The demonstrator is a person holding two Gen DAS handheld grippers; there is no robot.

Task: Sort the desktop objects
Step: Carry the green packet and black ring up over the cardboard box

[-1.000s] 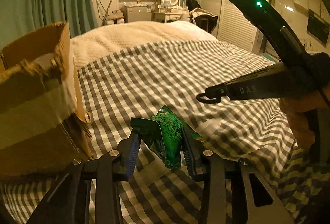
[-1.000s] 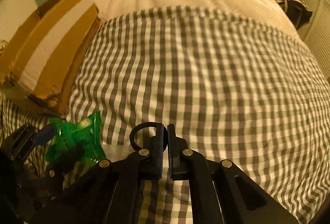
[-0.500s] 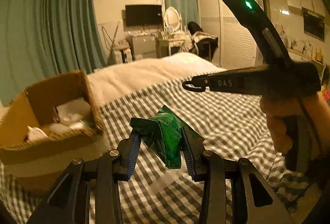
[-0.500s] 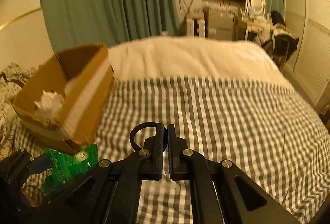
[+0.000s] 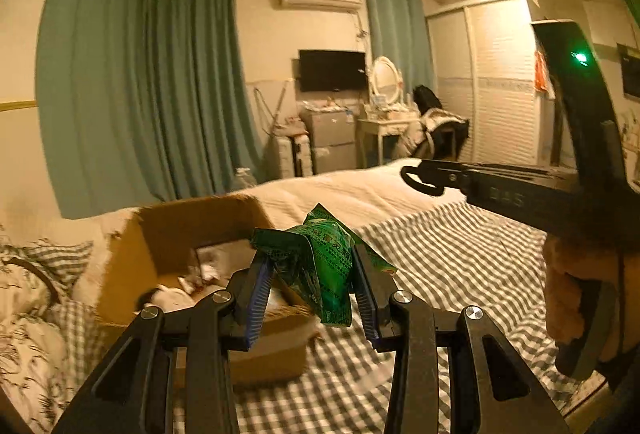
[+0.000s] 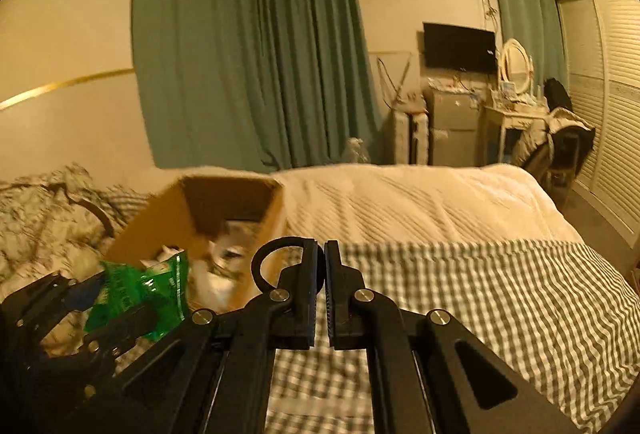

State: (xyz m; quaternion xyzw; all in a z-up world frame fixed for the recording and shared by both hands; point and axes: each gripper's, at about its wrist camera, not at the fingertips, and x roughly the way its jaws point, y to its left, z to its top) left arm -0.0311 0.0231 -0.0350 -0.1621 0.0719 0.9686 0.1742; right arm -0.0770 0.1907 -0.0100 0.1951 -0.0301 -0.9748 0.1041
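Note:
My left gripper (image 5: 314, 270) is shut on a crumpled green snack packet (image 5: 320, 262) and holds it in the air at the near right rim of an open cardboard box (image 5: 168, 234). The box holds white crumpled items (image 5: 180, 290). In the right wrist view the packet (image 6: 140, 294) shows at lower left, in front of the box (image 6: 224, 202). My right gripper (image 6: 322, 274) is shut and empty, raised above the checked bedspread (image 6: 480, 294); it also shows in the left wrist view (image 5: 432, 180).
The box stands on a bed with a grey-and-white checked cover (image 5: 460, 254) and a white quilt (image 6: 400, 202) beyond. A patterned pillow (image 5: 28, 294) lies left of the box. Teal curtains, a dresser and a wardrobe stand at the far wall.
Both grippers have risen and tilted up, so the room now fills the views. The left gripper has carried the green packet up to the box rim; the box interior now shows.

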